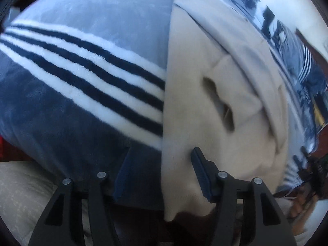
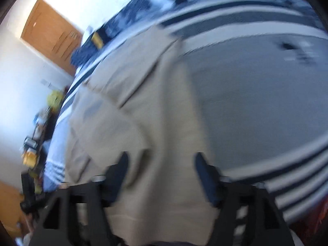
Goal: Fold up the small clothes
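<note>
Here, a beige garment (image 1: 215, 106) lies on a grey fleece blanket (image 1: 86, 41) with navy-and-white stripes. The left gripper (image 1: 162, 172) has its jaws spread wide over the garment's straight left edge. The right gripper (image 2: 161, 174), also spread apart, hovers over the same beige cloth; that view is blurred.

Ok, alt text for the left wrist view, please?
The left gripper, jaws open, sits over the straight edge of a cream garment lying on a blue-grey blanket with navy and white stripes. A small gap shows in the garment's folds.
</note>
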